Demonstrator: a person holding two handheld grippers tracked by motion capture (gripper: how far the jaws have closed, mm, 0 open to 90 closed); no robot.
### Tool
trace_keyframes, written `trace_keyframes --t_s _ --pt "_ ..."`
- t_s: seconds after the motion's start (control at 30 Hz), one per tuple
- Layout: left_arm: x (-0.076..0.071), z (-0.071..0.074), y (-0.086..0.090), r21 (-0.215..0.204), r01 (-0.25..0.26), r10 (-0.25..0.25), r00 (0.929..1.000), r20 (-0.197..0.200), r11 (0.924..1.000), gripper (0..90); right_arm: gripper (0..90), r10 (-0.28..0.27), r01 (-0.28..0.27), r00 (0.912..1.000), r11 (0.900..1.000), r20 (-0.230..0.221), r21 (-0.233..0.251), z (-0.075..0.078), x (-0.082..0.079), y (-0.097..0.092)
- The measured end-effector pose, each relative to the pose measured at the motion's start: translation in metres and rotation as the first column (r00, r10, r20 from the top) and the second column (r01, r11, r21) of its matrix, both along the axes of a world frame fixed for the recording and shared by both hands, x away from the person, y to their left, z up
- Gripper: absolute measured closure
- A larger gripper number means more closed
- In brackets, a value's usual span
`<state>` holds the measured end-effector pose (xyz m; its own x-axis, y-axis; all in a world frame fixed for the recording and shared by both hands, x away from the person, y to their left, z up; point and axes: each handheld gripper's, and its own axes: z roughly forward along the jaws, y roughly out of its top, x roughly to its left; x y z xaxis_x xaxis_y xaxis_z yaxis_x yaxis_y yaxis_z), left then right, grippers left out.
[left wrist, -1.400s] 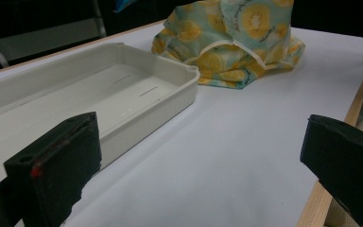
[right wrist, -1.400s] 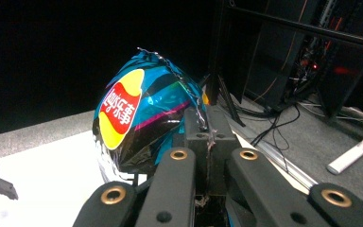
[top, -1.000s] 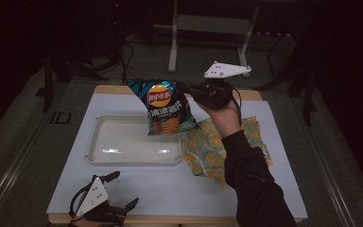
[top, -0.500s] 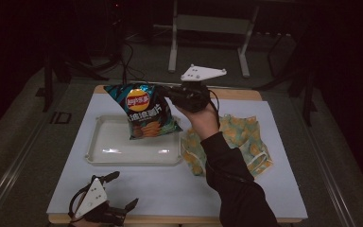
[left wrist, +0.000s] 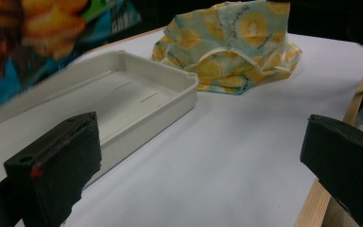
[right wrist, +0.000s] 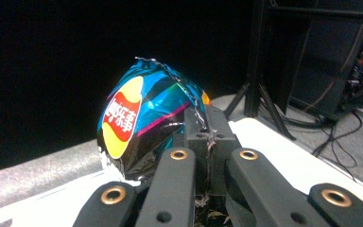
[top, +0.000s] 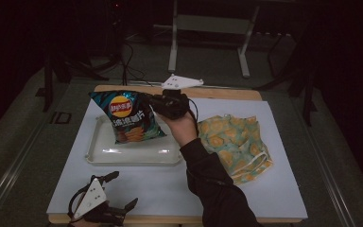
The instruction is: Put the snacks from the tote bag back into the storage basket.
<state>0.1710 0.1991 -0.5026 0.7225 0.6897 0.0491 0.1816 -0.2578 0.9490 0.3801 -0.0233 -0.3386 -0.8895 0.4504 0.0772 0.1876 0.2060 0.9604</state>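
A blue bag of crisps (top: 128, 120) hangs above the white tray (top: 137, 155), held by its top seam in my right gripper (top: 157, 105), which is shut on it. In the right gripper view the bag (right wrist: 142, 118) bulges just beyond my right gripper (right wrist: 209, 137), its crimped seam caught between the closed jaws. My left gripper (top: 119, 190) rests open at the table's near left edge. In the left gripper view its two black pads (left wrist: 59, 163) stand wide apart, with the tray (left wrist: 142, 101) and the bag's lower part (left wrist: 38, 33) ahead.
A yellow and teal patterned cloth (top: 234, 144) lies bunched on the white table right of the tray; it shows too as the cloth (left wrist: 231, 42) past the tray. Dark stands and cables (top: 208, 28) fill the floor behind the table.
My right gripper has carried the bag of crisps leftward, from beside the cloth to over the tray. The left gripper has stayed put.
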Motion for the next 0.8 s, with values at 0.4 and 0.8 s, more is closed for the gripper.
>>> trace_keyframes --t_s 0.4,0.8 --pt "0.001 0.000 0.000 0.000 0.007 -0.007 1.0000 -0.001 1.0000 0.1 90.0 0.021 -0.024 0.9960 0.9988 -0.087 -0.043 -0.051 0.004 0.020" --pt "0.001 -0.001 -0.001 0.004 0.011 -0.011 0.9999 -0.004 0.9999 0.1 90.0 -0.018 0.003 0.9908 0.9933 -0.134 -0.115 -0.077 0.010 0.000"
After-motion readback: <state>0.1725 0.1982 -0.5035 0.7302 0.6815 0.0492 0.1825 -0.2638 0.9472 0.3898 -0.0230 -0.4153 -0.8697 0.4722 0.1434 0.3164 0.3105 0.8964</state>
